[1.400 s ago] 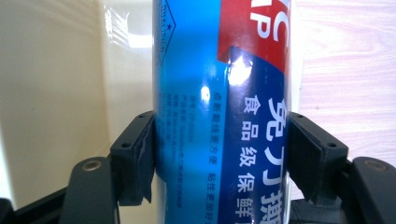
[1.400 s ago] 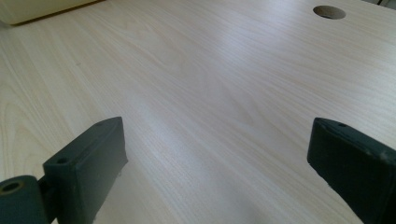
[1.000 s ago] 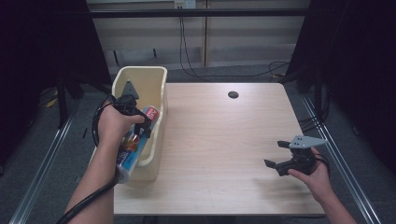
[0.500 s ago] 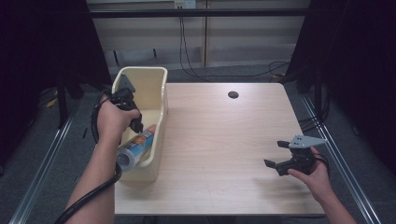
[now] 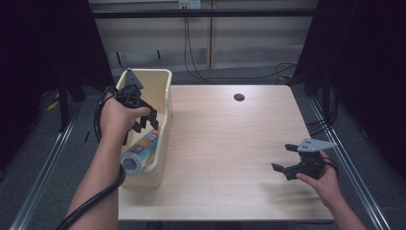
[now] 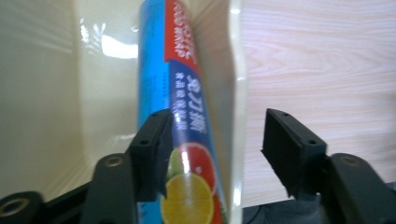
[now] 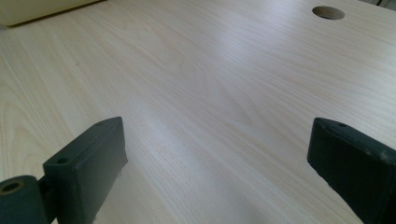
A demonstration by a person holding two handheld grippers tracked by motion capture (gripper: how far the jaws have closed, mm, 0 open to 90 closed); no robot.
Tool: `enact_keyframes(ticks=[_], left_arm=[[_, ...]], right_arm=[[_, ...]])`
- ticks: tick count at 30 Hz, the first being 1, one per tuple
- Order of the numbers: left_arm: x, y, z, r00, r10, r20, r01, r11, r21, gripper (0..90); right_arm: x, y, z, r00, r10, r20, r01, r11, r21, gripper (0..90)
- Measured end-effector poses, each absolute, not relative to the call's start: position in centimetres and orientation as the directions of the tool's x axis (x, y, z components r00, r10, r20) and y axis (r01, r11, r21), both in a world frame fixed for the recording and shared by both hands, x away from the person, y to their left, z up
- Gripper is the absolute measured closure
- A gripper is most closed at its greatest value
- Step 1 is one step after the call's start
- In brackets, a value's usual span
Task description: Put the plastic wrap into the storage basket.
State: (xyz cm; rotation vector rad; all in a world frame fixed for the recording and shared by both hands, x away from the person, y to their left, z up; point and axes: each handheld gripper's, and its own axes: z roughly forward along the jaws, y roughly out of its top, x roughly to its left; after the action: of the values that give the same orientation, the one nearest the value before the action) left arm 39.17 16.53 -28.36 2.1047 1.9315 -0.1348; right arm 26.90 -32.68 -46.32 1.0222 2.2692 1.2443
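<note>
Cream-coloured bin (image 5: 162, 125) at nine o'clock holds the wrap roll (image 5: 139, 151); left hand-held gripper (image 6: 212, 154), jaws just reopening, should lift clear; right hand-held gripper (image 5: 285, 158) idles released.

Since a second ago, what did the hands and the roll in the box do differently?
The left tool let go of the blue-and-red food wrap roll, its jaws just opening, and lifted a little above it. The roll now lies slanted in the cream plastic bin, one end poking over the near rim. The right tool, open, and the bin stayed put.
</note>
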Motion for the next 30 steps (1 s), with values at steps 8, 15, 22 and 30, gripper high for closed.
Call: enact_keyframes(ticks=[8, 15, 22, 30], left_arm=[[39.2, 15.3, -28.4, 0.150, 0.945, -0.290, 0.979, -0.101, 0.178, 27.2], [39.3, 14.4, -28.7, 0.180, 0.936, -0.304, 0.971, -0.121, 0.204, 16.0], [39.4, 13.4, -29.1, 0.208, 0.924, -0.320, 0.966, -0.144, 0.213, 10.5], [39.3, 12.0, -29.4, 0.239, 0.913, -0.330, 0.959, -0.169, 0.227, 8.6]], right_arm=[[26.8, -32.4, -46.4, -0.676, 0.737, 0.022, 0.424, 0.364, 0.829, 4.3], [26.8, -32.6, -46.4, -0.673, 0.739, 0.026, 0.425, 0.357, 0.832, 4.3], [26.8, -32.5, -46.3, -0.673, 0.739, 0.025, 0.422, 0.357, 0.834, 4.3], [26.6, -32.6, -46.2, -0.674, 0.738, 0.026, 0.421, 0.355, 0.834, 4.3]])
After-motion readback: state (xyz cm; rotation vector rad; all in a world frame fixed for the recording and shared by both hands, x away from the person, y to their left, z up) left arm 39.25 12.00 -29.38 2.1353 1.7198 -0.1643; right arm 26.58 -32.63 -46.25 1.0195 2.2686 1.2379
